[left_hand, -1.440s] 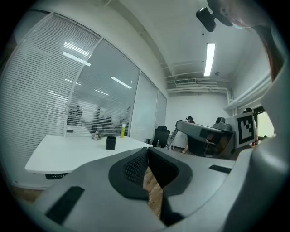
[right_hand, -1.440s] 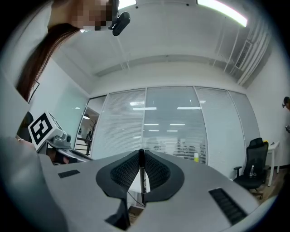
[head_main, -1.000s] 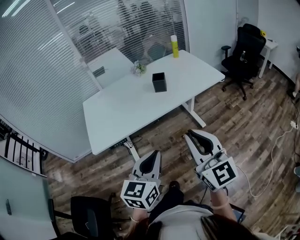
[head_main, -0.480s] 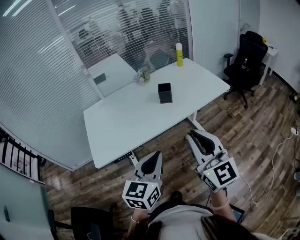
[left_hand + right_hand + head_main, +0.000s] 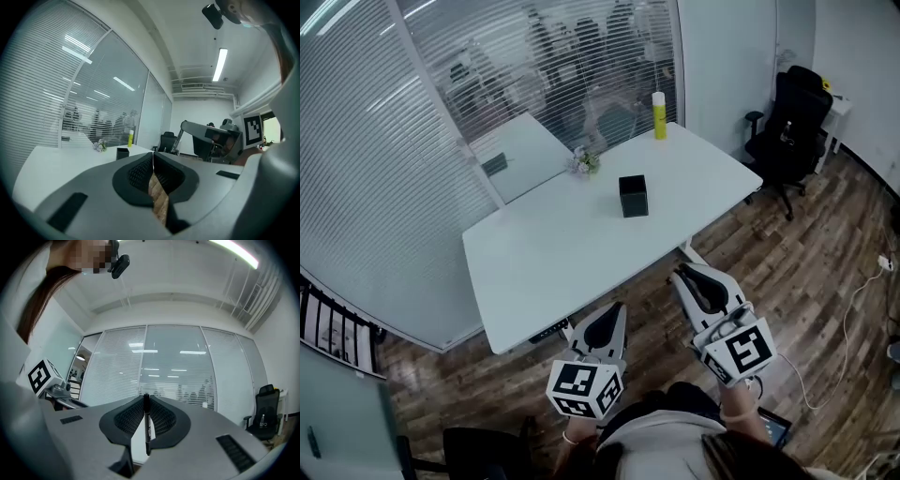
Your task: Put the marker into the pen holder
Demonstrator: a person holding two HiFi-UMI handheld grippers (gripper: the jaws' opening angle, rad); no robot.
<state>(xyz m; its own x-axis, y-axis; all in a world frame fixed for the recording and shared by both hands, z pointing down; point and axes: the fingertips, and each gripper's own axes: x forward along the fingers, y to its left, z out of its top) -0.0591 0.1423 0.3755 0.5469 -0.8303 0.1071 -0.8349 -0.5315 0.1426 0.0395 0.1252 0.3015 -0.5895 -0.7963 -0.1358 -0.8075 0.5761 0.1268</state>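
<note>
The black pen holder (image 5: 633,196) stands upright near the middle of the white table (image 5: 553,244); it also shows small in the left gripper view (image 5: 123,153). My right gripper (image 5: 680,272) hangs over the wooden floor in front of the table, shut on a thin black marker (image 5: 146,423) that stands upright between its pads. The left gripper (image 5: 614,307) is beside it, also short of the table's edge, with its jaws closed on each other and nothing in them (image 5: 153,155).
A yellow bottle (image 5: 659,115) and a small bunch of flowers (image 5: 584,162) stand at the table's far side, against a glass wall with blinds. A black office chair (image 5: 787,112) is at the right, another chair (image 5: 478,450) at lower left, and a white cable (image 5: 853,291) lies on the floor.
The table and pen holder have slid a little lower and to the right in the head view. Both grippers keep their places and stay closed.
</note>
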